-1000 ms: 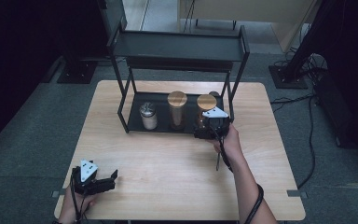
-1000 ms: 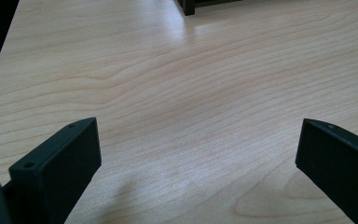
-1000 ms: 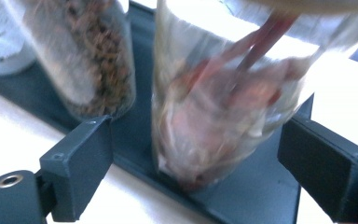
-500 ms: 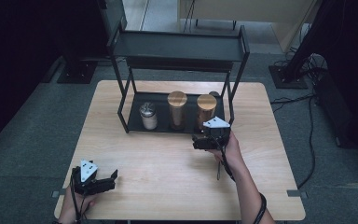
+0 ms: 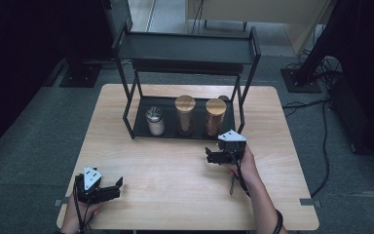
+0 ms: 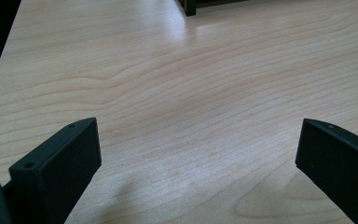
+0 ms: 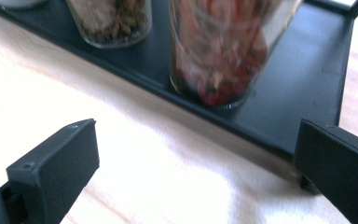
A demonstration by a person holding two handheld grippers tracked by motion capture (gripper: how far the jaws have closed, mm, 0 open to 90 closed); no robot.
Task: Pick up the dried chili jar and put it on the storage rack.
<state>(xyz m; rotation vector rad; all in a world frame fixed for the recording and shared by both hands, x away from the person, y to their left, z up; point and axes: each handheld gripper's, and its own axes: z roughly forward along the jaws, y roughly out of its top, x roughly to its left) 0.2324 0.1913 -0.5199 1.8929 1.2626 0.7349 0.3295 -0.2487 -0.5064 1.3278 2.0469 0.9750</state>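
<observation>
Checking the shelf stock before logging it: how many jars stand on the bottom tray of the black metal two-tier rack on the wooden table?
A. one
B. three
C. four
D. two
B: the high view shows three jars side by side on the bottom tray of the black metal rack: a small silver-capped jar and two taller glass jars with round wooden lids.

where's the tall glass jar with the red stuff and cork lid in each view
High view: the tall glass jar with red contents and a cork lid stands rightmost of three on the black metal rack's bottom tray, just beyond the right gripper.
Right gripper view: top centre, its base on the tray.
Left gripper view: bare wooden table, with a rack foot at the top edge.
Shared landmark: the rack's tray.
</observation>
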